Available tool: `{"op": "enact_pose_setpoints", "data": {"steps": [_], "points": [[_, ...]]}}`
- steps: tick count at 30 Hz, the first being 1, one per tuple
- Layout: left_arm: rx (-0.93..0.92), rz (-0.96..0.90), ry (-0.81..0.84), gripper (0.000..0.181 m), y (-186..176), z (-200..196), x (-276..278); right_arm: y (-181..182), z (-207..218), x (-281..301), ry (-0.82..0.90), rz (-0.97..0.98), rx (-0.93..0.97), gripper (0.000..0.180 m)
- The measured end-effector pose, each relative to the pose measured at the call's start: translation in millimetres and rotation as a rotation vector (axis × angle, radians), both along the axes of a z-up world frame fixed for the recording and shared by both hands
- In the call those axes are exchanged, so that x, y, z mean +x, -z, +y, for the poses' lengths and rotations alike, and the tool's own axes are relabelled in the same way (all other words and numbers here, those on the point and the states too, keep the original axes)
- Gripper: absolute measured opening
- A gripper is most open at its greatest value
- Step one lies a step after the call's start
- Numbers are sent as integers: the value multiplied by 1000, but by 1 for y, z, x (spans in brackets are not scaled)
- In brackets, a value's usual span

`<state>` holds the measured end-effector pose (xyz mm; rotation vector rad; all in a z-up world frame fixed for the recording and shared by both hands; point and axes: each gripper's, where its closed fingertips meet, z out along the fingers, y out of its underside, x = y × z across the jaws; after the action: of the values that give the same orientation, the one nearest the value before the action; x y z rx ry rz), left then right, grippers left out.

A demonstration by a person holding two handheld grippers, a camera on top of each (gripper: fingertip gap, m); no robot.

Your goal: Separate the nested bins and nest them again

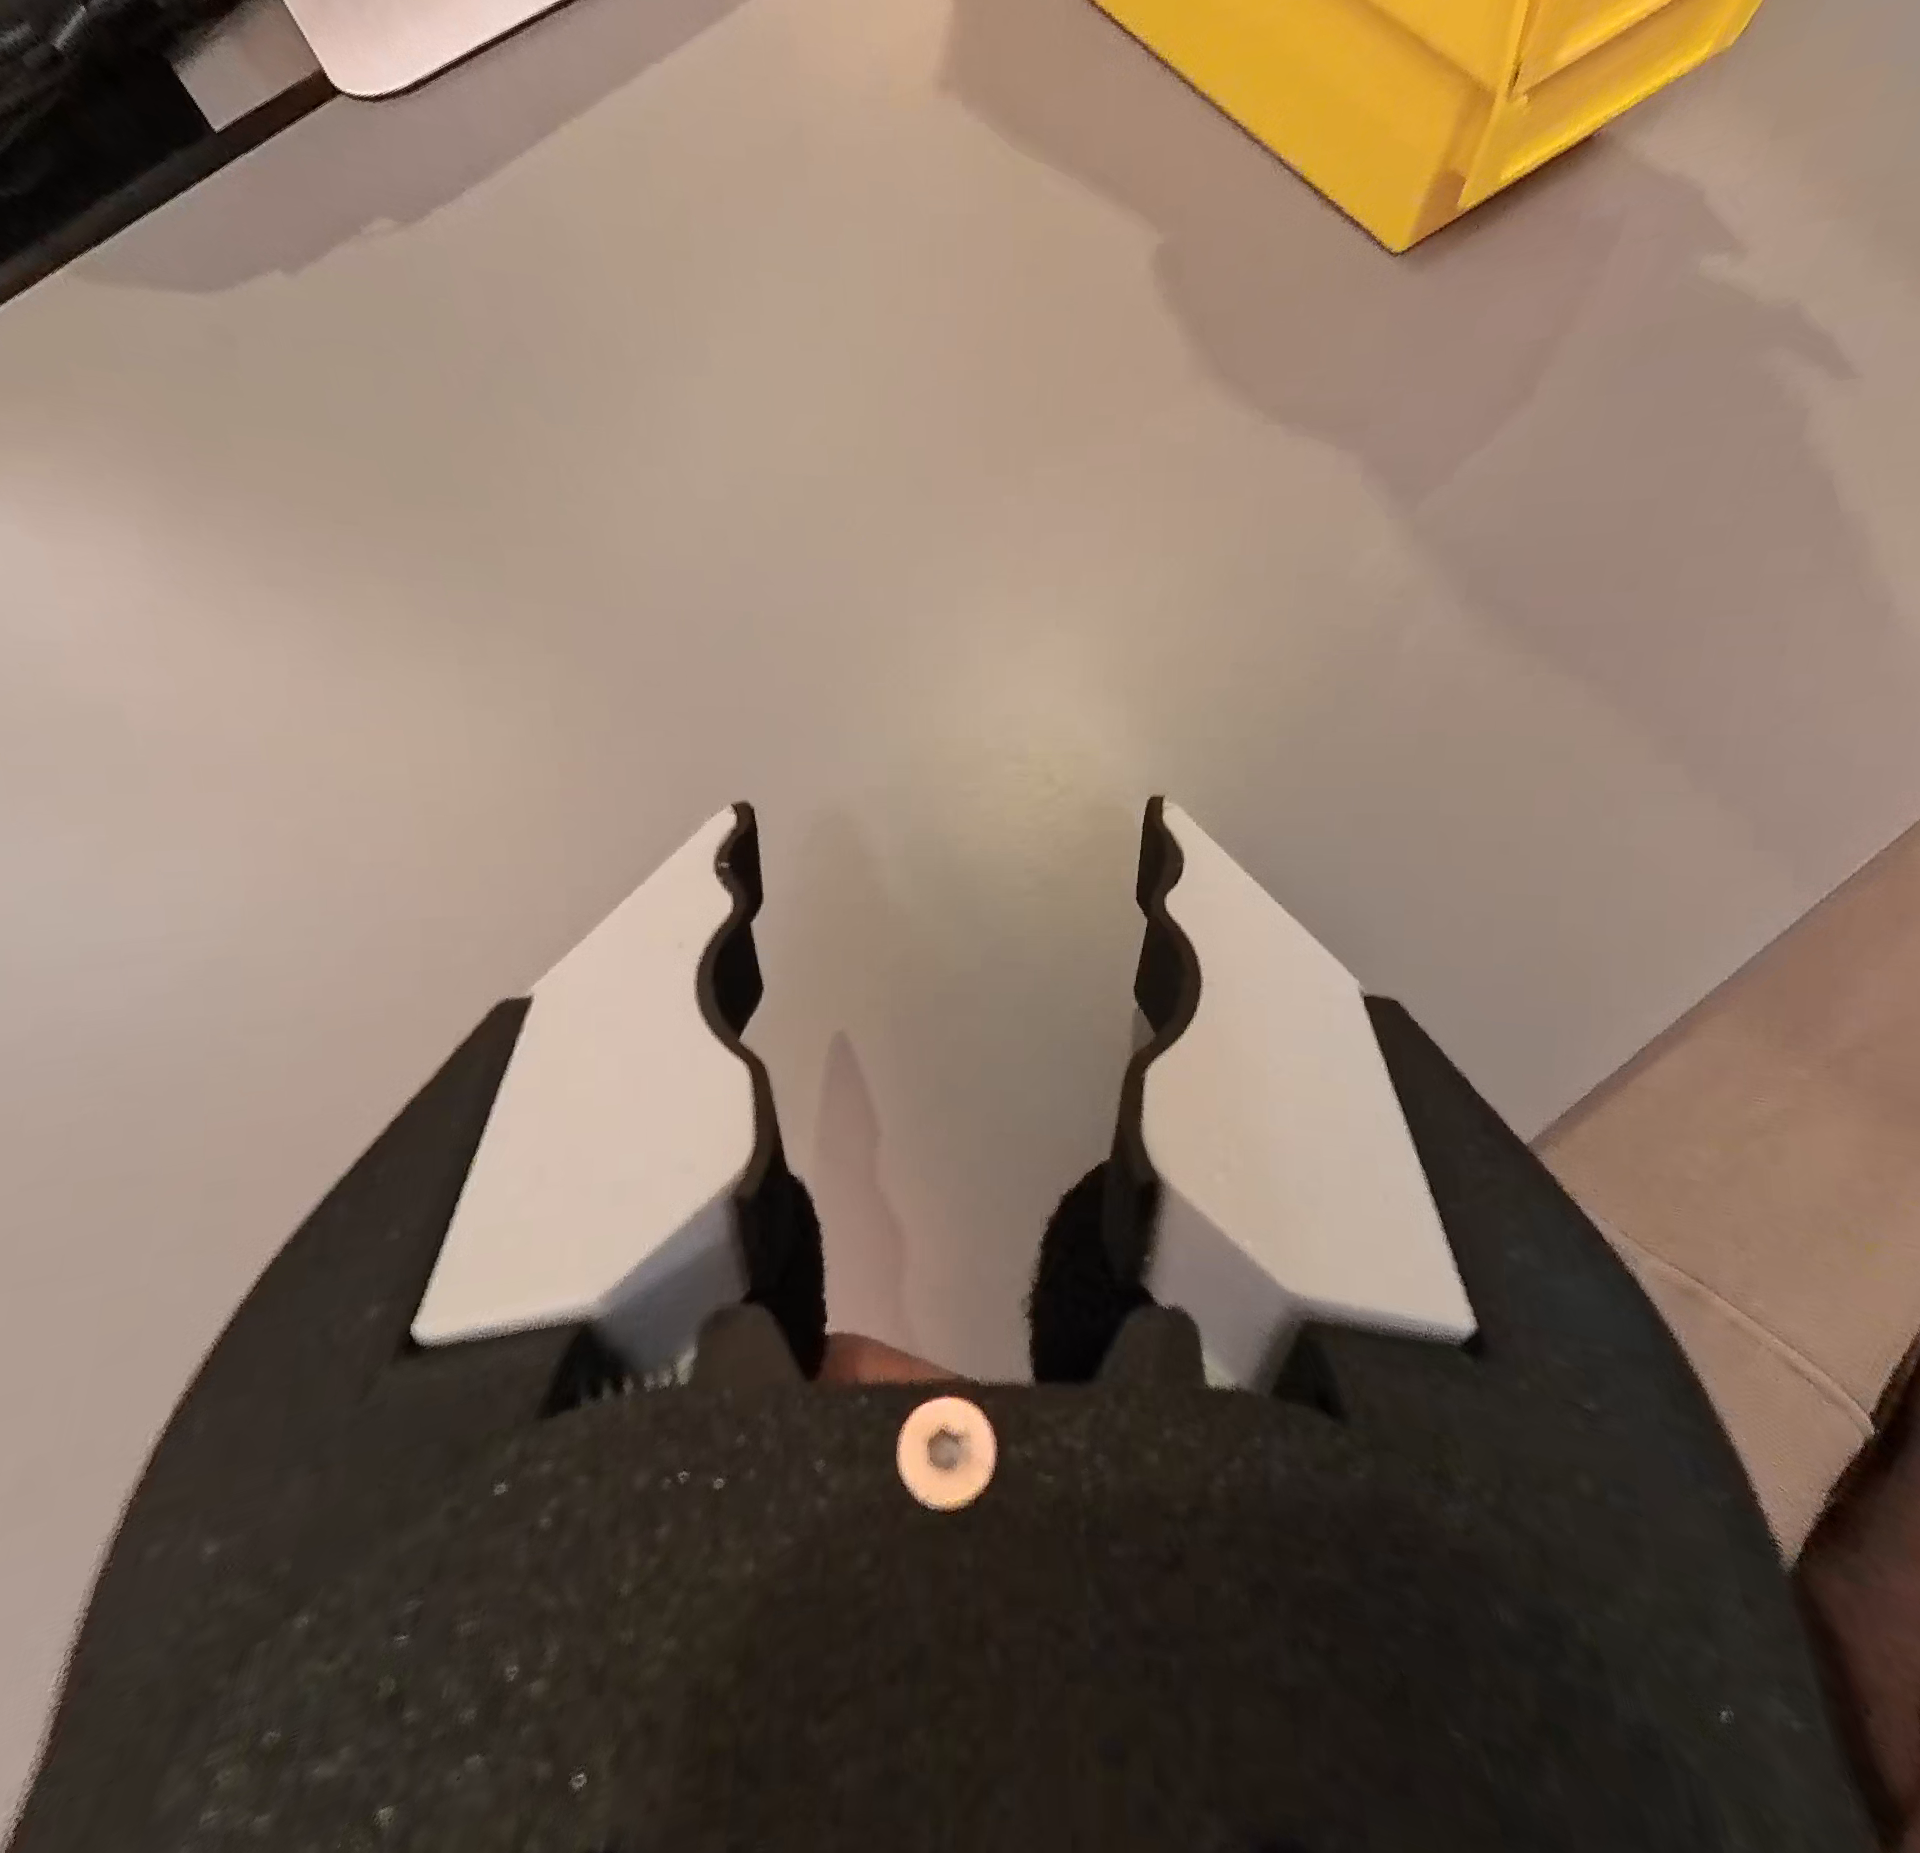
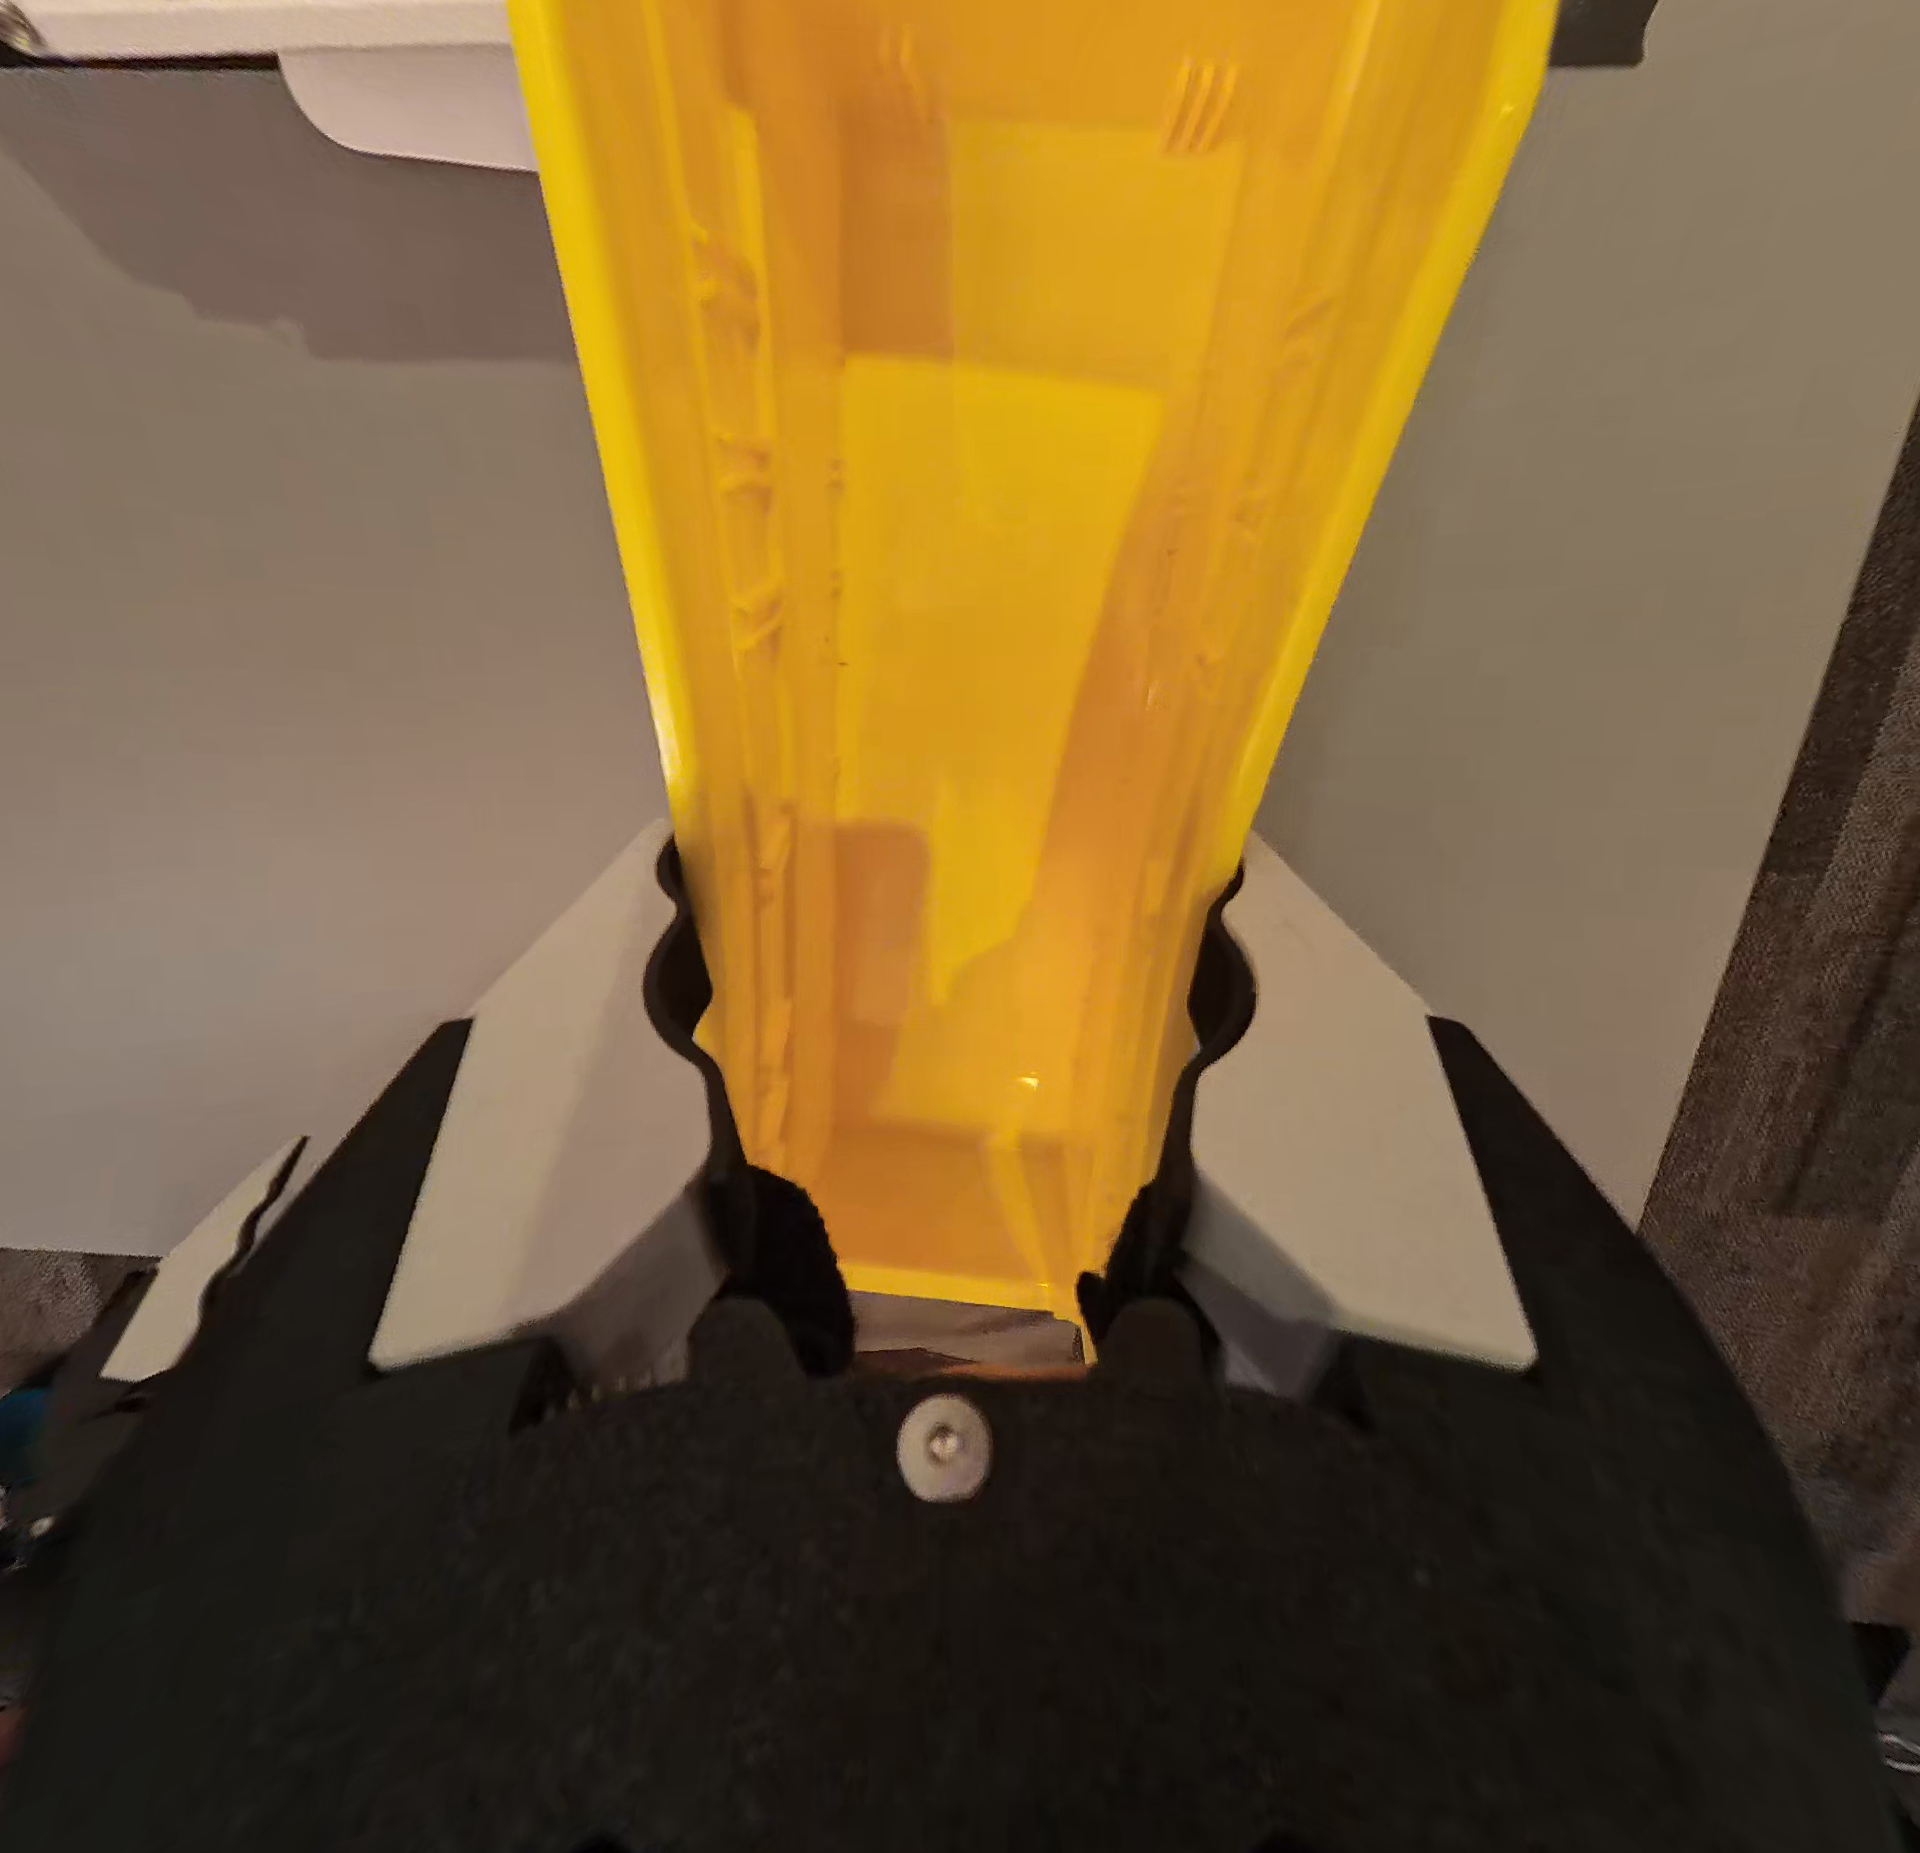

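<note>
On a pale grey table, the left gripper hovers with its fingers spread wide and nothing between them. Yellow bins sit ahead of it and to its right, well apart. The right gripper clamps both fingers against the outer sides of a yellow bin, looking down into its open interior.

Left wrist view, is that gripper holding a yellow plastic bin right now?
No, the left gripper is open over bare grey table, and the yellow plastic bins sit apart beyond it.
</note>
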<state>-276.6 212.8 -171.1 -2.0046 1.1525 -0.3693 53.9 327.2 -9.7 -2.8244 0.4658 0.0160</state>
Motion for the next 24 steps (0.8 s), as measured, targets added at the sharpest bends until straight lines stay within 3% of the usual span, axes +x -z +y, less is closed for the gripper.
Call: {"op": "enact_pose_setpoints", "data": {"steps": [24], "points": [[-44, -1, 17, 71, 5, -6, 2, 76, 12, 4, -8, 22, -115, 98]]}}
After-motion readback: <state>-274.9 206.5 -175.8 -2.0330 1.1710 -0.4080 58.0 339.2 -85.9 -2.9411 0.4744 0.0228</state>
